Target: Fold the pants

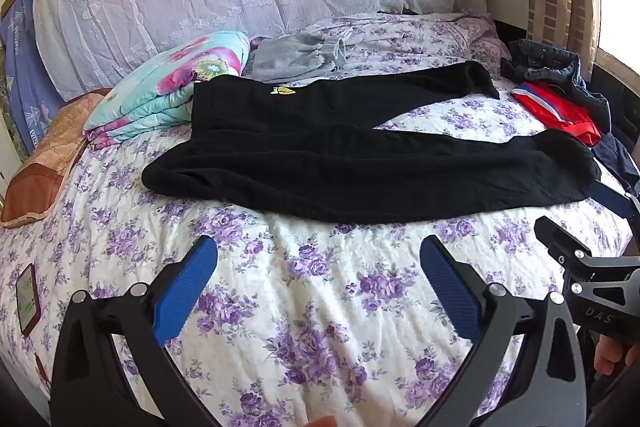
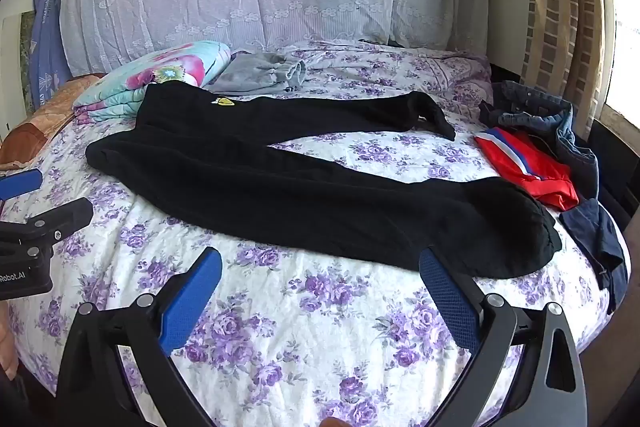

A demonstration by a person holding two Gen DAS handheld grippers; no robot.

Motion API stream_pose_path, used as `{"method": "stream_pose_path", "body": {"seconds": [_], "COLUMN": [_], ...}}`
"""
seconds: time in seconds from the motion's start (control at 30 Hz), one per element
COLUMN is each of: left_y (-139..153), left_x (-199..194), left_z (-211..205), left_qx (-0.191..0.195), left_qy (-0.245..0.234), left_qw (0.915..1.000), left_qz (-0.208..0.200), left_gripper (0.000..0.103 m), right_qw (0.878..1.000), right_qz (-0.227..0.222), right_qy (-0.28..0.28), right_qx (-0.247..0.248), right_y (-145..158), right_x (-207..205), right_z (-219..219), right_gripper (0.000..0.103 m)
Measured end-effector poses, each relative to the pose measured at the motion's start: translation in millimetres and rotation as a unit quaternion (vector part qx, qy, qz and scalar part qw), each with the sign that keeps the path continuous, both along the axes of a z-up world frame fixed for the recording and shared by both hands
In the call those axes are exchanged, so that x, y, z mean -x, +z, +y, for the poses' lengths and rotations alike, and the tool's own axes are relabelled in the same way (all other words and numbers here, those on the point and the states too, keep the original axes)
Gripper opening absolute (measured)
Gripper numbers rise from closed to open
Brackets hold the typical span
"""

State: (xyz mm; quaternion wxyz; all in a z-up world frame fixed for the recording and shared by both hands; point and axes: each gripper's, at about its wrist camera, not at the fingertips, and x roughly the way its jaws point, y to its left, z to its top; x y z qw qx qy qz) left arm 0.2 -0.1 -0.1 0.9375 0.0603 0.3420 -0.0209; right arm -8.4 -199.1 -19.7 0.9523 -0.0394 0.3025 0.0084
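Spreading across the middle of the bed, the black pants lie flat with their long axis running side to side: waistband toward the bed's left edge, two splayed legs toward its right. Both my grippers hover near the front edge, jaws wide apart and empty. My right gripper sits just beside the nearer leg's cuff; my left gripper hangs short of the waist end.
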Motion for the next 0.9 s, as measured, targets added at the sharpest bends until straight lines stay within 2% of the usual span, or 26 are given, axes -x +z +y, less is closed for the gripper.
{"method": "stream_pose_path", "body": {"seconds": [0.9], "left_y": [-2.9], "left_x": [-1.8], "left_z": [1.4], "left_qx": [0.0], "left_qy": [0.001], "left_qw": [1.0], "left_qz": [0.002], "left_gripper": [0.099], "right_qw": [1.0], "right_qz": [0.003], "right_qy": [-0.001], "right_qx": [-0.001], "right_y": [0.4], "right_x": [1.6], "right_z": [-1.7], "right_gripper": [0.1]}}
